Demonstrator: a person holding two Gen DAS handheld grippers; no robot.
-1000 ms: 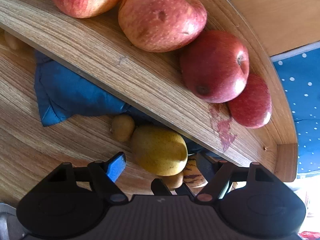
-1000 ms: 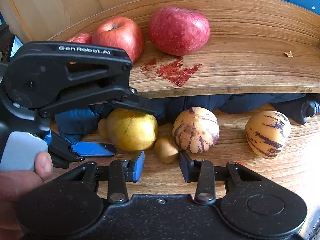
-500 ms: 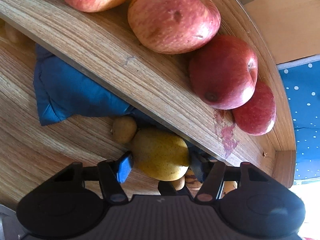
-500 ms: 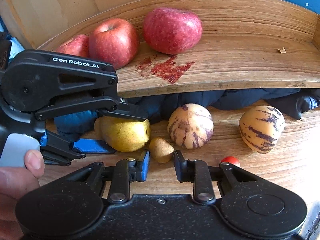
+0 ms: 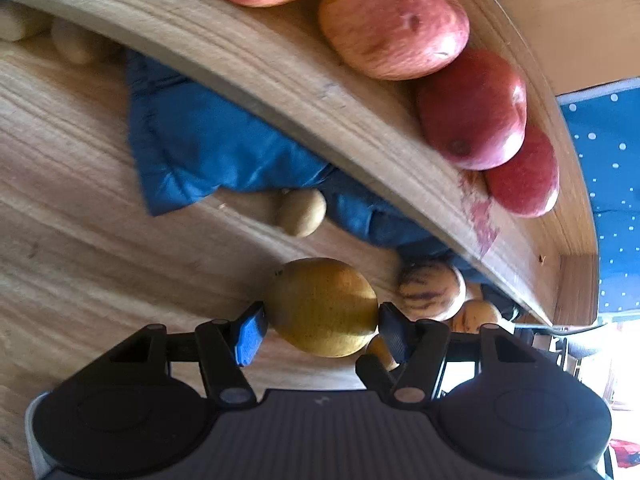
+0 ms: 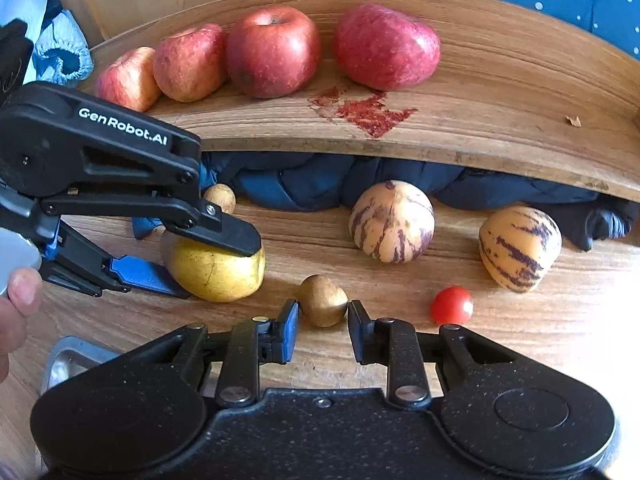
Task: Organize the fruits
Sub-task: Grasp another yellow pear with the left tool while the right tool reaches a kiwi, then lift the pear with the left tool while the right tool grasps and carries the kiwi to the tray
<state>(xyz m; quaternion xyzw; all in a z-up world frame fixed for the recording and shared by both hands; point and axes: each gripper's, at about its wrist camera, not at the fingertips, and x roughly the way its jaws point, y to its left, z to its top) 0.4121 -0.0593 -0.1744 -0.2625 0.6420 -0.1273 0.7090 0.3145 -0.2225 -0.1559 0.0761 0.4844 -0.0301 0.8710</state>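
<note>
My left gripper clamped on yellow pear, my right gripper closed around small brown kiwi, four apples along shelf's back edge.

We see a wooden shelf with streaky grain and a rough red stain; on it sit glossy, finely speckled red apples. Below the shelf lies quilted blue cloth with a slight sheen, on a matt wooden tabletop. Near the cloth, the yellow pear looks smooth and dull, the cherry tomato shiny. The left gripper and right gripper are matt black plastic, grainy on the bodies, with blue pads.
</note>
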